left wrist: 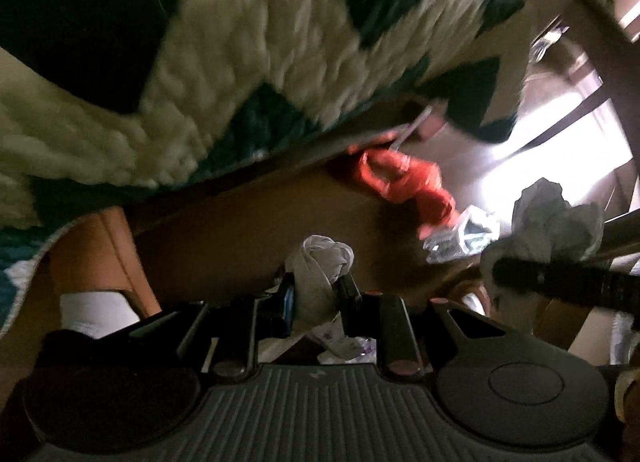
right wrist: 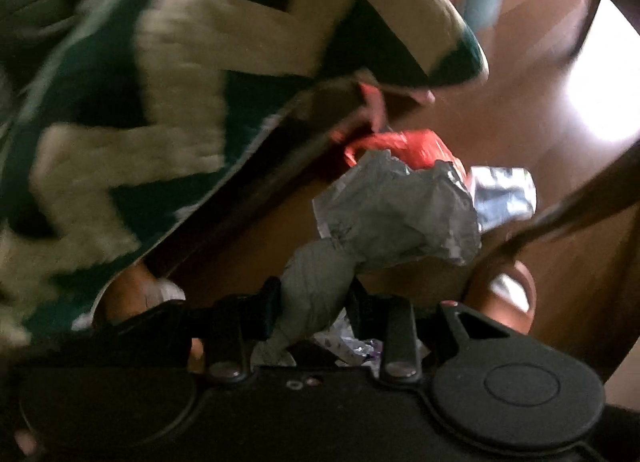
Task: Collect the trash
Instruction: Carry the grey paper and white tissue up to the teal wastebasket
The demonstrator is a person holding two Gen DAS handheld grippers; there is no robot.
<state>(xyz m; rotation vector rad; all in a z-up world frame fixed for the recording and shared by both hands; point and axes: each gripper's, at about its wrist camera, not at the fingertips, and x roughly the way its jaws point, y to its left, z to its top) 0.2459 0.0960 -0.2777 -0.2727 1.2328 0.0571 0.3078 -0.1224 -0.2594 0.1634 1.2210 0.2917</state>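
My left gripper (left wrist: 318, 286) is shut on a twisted white tissue (left wrist: 320, 258) that sticks up between its fingers. My right gripper (right wrist: 314, 290) is shut on the narrow end of a crumpled grey-white paper (right wrist: 400, 214), which fans out above the jaws. In the left wrist view that same paper (left wrist: 560, 218) shows at the right, beside one of the right gripper's black fingers (left wrist: 560, 282). Below both, on the brown floor, lie a red plastic bag (left wrist: 400, 182) (right wrist: 404, 146) and a silvery wrapper (left wrist: 468, 234) (right wrist: 504, 190). Both views are blurred.
A green and cream zigzag rug (left wrist: 240, 42) (right wrist: 140, 82) fills the upper left, its edge next to the red bag. A dark curved furniture leg (right wrist: 560, 214) crosses the right. A white sock (left wrist: 92, 310) shows at the lower left. Bright light falls on the floor (right wrist: 592, 82).
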